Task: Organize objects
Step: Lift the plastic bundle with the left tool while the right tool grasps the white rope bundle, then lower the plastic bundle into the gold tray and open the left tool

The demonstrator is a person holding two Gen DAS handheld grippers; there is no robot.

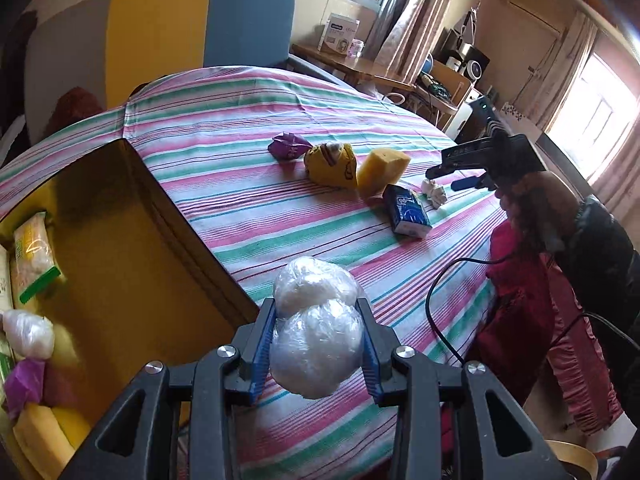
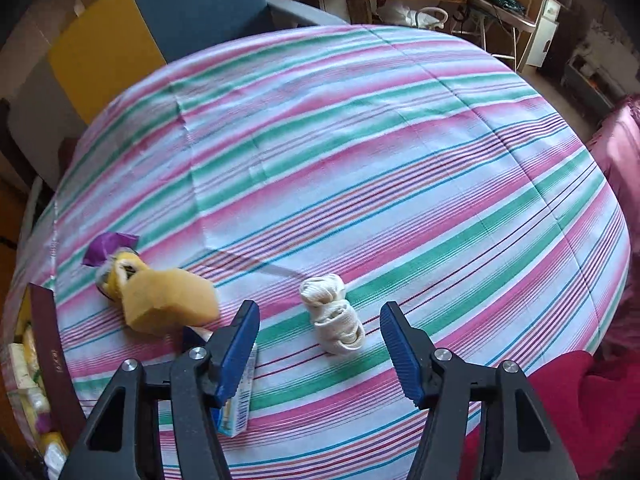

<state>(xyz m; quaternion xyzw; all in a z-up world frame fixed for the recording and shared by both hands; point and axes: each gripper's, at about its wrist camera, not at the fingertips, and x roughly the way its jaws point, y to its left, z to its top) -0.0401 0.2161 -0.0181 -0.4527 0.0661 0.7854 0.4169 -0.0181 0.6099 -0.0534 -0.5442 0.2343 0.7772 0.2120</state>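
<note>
My left tongs are clamped on a white bundle wrapped in clear plastic, both blue pads pressed into its sides, so it hangs above the striped cloth that covers the worktop. At about nine o'clock from that bundle sits the yellow box, its near wall just beside the tongs. Inside it I can see a yellow-and-green packet, a second plastic-wrapped white bundle and a purple wrapper.

Still out on the cloth, up at twelve to two o'clock from my left tongs, lies a close row: a purple crumpled wrapper, a yellow printed pouch, a yellow sponge block, and a blue-and-white carton nearer to me. A small cream knotted cloth roll lies just beyond the carton, at three o'clock of the row.

My right tongs point steeply down over that roll, jaws about halfway apart with nothing pinched. In the right wrist view the roll lies on the cloth between and slightly beyond the blue tips, touching neither. The carton shows under the left finger at seven o'clock, and the sponge at ten o'clock with the pouch behind it. From the left camera I see the right tongs gripped by a hand in a dark sleeve.
</note>
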